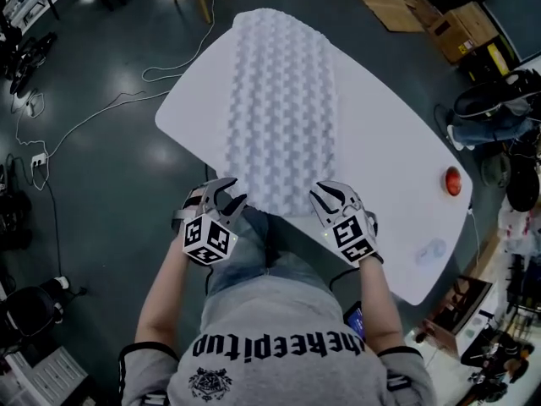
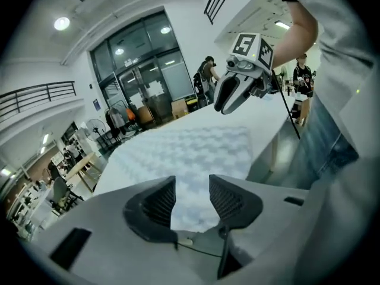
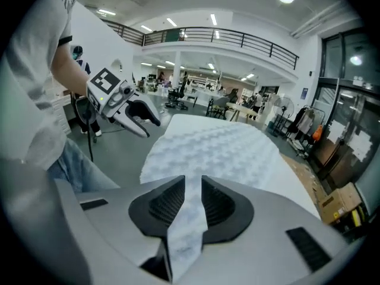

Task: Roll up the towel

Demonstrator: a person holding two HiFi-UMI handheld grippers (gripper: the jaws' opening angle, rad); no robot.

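I can read one line in the head view: "thekeepitup", in black gothic letters that are upside down to me, across the person's grey shirt. The emblem below it is too small to read.

Grey shirt, blue jeans
Black lettering on the shirt, dark-banded sleeves; left tool and right tool bear black-and-white marker cubes.

right gripper | jaws slightly apart (towel edge between them) | towel flat on table
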